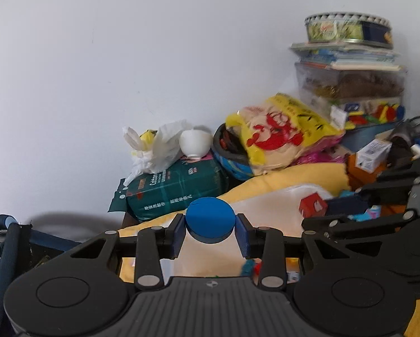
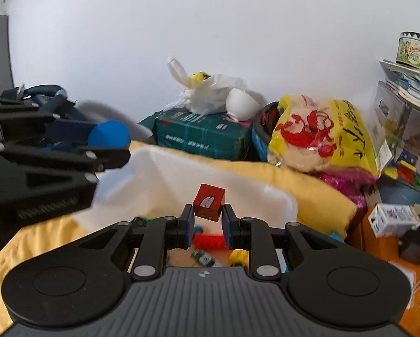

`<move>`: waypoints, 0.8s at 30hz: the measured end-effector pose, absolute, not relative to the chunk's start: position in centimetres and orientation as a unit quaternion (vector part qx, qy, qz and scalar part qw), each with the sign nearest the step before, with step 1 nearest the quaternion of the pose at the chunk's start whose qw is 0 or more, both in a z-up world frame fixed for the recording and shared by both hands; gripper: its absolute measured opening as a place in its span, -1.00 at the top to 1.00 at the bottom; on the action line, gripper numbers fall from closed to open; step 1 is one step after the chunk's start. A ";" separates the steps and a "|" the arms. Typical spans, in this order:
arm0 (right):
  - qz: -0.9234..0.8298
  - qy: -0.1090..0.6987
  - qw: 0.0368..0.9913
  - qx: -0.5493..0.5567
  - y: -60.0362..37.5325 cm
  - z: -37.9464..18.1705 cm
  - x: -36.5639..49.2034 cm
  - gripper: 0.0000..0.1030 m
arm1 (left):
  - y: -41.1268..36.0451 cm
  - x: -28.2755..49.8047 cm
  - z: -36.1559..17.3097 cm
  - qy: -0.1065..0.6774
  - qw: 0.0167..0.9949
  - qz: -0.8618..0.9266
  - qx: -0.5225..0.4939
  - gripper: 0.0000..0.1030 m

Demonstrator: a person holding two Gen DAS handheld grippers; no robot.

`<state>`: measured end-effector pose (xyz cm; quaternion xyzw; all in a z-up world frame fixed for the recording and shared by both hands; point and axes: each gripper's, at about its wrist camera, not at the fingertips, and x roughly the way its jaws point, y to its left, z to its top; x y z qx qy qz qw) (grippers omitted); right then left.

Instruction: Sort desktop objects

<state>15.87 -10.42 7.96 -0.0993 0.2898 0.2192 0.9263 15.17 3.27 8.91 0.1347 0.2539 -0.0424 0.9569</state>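
Blue disc [image 1: 210, 220] sits clamped in the left gripper [image 1: 210, 231]; the right gripper [image 2: 208, 220] pinches a red cube [image 2: 209, 202].

Matt blue disc [image 1: 210, 220], glossy red cube [image 2: 209, 202], soft yellow cloth [image 2: 316, 193], crinkly shiny plastic snack bag [image 2: 325, 137], printed metal tin [image 1: 347, 28].

Blue disc and red cube, both lifted off the desk

The blue disc [image 1: 210, 224], a thick round puck with a matte top, sits nearly flat, pinched at its rim between blue pads. The red cube [image 2: 209, 202], printed with a white and pink picture on its near face, hangs tilted on one corner, clamped by its sides above a white tray [image 2: 165, 179].
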 end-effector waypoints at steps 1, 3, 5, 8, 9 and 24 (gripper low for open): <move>0.216 0.295 0.925 -0.106 -10.0 7.8 16.6 0.54 | 3.4 16.1 8.4 0.263 0.955 -0.044 0.131 0.19; 0.208 0.313 0.920 -0.112 -9.4 7.1 17.9 0.54 | 3.4 17.9 7.1 0.286 0.949 -0.044 0.127 0.19; 0.199 0.336 0.913 -0.119 -9.0 5.8 18.9 0.54 | 3.5 19.1 5.8 0.300 0.944 -0.035 0.130 0.19; 0.188 0.361 0.905 -0.121 -9.0 4.0 19.6 0.53 | 4.2 20.6 3.9 0.337 0.934 -0.034 0.110 0.19; 0.185 0.372 0.902 -0.119 -9.0 3.5 19.8 0.50 | 4.6 20.9 3.4 0.350 0.931 -0.035 0.099 0.19; 0.190 0.355 0.908 -0.115 -9.4 4.7 18.1 0.29 | 5.3 17.3 6.7 0.307 0.947 -0.061 0.075 -0.23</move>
